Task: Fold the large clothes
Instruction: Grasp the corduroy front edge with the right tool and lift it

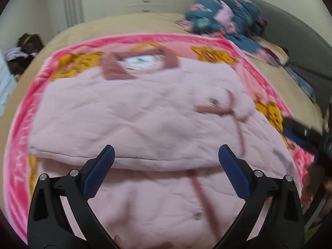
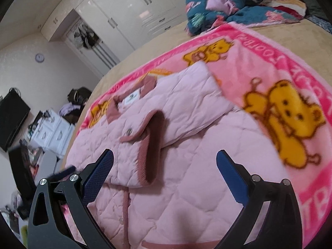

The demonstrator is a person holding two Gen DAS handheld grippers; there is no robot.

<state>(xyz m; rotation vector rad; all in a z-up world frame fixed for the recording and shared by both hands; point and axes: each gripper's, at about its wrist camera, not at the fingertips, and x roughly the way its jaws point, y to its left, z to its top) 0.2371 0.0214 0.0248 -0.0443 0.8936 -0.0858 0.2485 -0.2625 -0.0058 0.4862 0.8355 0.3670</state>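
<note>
The left gripper (image 1: 166,157) hangs above the pink quilted jacket (image 1: 145,114), its jaws spread wide with nothing between them. The jacket lies flat on a pink bear-print blanket (image 1: 20,155) spread across the bed (image 1: 124,23), a sleeve (image 2: 186,105) folded over the front, its dark pink cuff (image 2: 153,145) lying on the chest. The right gripper (image 2: 165,159) hovers above it, jaws equally wide and empty.

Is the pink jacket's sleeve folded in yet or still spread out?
Folded in: the sleeve lies across the pink jacket front, its cuff near the buttons.
</note>
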